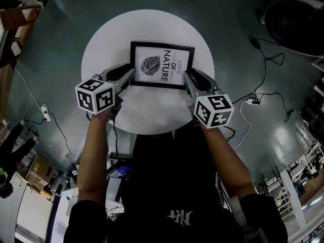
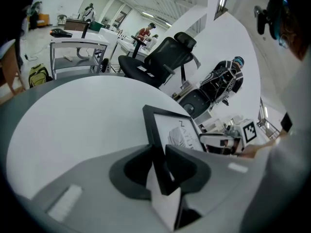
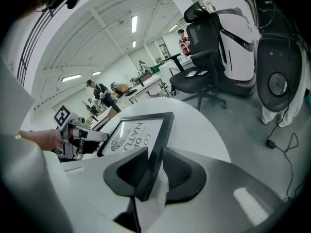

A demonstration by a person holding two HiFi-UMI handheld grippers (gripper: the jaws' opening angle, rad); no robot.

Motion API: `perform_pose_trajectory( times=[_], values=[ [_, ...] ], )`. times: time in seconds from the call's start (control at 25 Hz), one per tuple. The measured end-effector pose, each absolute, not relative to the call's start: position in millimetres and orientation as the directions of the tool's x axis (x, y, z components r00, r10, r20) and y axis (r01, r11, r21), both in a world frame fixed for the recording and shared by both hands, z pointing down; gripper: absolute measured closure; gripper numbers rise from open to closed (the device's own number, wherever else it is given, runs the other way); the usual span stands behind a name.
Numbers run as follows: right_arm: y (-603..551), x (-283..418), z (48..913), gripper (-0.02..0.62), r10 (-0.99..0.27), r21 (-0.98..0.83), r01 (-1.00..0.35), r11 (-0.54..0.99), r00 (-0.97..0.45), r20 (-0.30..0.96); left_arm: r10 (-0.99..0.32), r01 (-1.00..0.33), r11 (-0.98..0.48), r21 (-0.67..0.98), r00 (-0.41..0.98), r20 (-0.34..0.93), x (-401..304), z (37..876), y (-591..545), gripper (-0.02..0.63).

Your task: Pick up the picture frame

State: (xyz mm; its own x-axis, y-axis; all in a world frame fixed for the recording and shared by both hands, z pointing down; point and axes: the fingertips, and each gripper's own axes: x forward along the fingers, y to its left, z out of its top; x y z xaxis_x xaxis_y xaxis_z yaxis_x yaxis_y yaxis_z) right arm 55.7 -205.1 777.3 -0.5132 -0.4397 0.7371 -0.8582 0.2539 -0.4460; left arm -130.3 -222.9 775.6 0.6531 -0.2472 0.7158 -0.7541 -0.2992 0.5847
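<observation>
A black picture frame (image 1: 162,65) with a leaf print and the words "LOVE OF NATURE" lies flat on the round white table (image 1: 101,39). My left gripper (image 1: 130,76) grips the frame's left side near the front corner, and my right gripper (image 1: 188,80) grips its right side. In the left gripper view the frame (image 2: 177,130) has its black edge wedged between the two dark pads of the left gripper (image 2: 158,155). In the right gripper view the frame (image 3: 136,132) runs in between the pads of the right gripper (image 3: 154,157), which close on its border.
The table top around the frame is bare. Black office chairs (image 2: 165,57) (image 3: 209,42) stand beyond the table. A round fan (image 1: 296,24) and cables (image 1: 263,59) lie on the floor to the right. A wooden chair (image 1: 10,34) is at the far left.
</observation>
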Motion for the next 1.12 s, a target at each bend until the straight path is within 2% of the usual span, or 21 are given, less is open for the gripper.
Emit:
perform_pose_trajectory(
  times=[0.64, 1.12],
  values=[
    [-206, 57, 774, 0.514, -0.469, -0.446, -0.867, 0.220, -0.495, 0.731, -0.285, -0.756, -0.289, 0.587, 0.653, 0.701, -130, 769, -217, 0.522],
    [-228, 50, 694, 0.515, -0.563, -0.406, -0.859, 0.311, -0.511, 0.650, -0.418, -0.749, -0.323, 0.579, 0.662, 0.623, -139, 697, -228, 0.522]
  ],
)
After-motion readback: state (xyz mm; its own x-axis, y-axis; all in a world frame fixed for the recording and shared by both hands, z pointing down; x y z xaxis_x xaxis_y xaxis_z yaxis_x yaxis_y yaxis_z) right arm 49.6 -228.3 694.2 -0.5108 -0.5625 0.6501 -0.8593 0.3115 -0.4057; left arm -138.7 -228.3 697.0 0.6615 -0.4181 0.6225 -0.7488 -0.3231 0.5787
